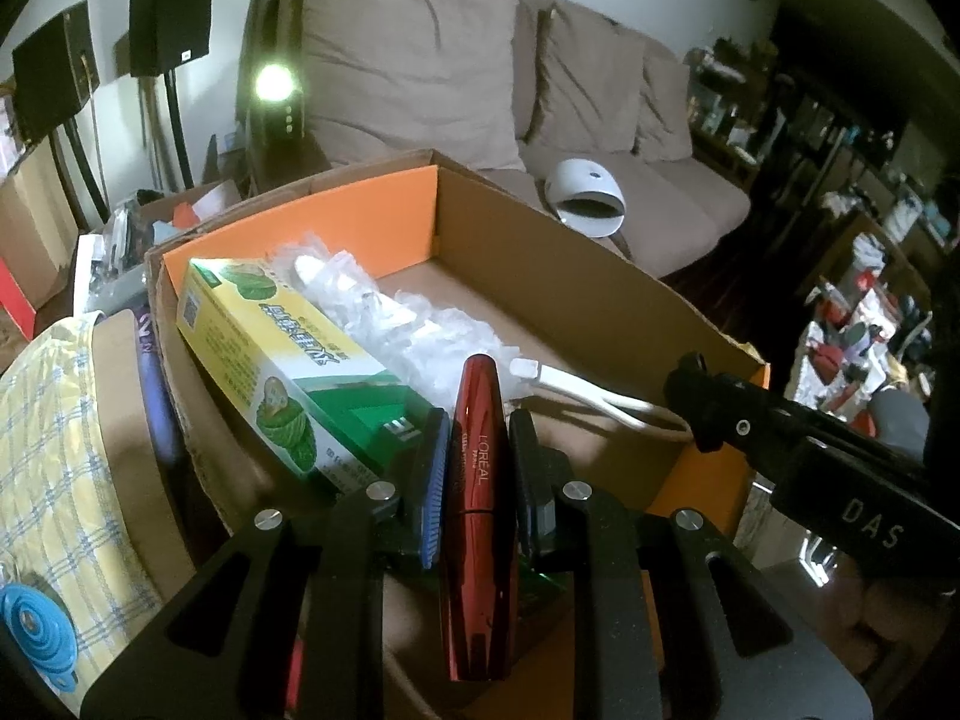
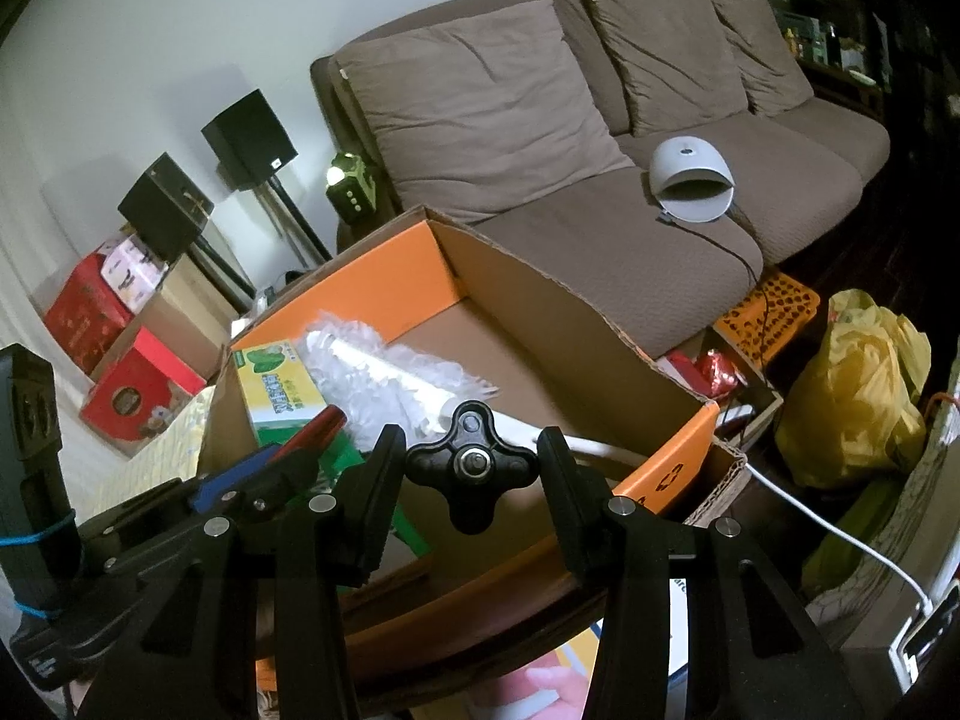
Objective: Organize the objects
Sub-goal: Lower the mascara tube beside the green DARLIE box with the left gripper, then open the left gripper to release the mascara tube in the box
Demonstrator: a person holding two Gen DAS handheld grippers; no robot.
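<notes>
My left gripper (image 1: 477,426) is shut on a red L'Oreal mascara tube (image 1: 477,516) and holds it above the near end of an orange-lined cardboard box (image 1: 600,294). A yellow-green carton (image 1: 282,360) and a white fluffy duster (image 1: 408,324) lie in the box. My right gripper (image 2: 471,447) is shut on a black four-lobed knob (image 2: 474,468) over the box's near rim (image 2: 672,468). In the right wrist view the carton (image 2: 276,387), the duster (image 2: 384,378) and the left gripper with the red tube (image 2: 315,423) show at the left.
A brown sofa (image 2: 600,180) with a white dome-shaped device (image 2: 693,180) stands behind the box. Black speakers (image 2: 249,138) and red boxes (image 2: 135,390) are at the left. A yellow bag (image 2: 858,402) and a white cable (image 2: 840,546) lie at the right. A checked yellow cloth (image 1: 54,450) is at the left.
</notes>
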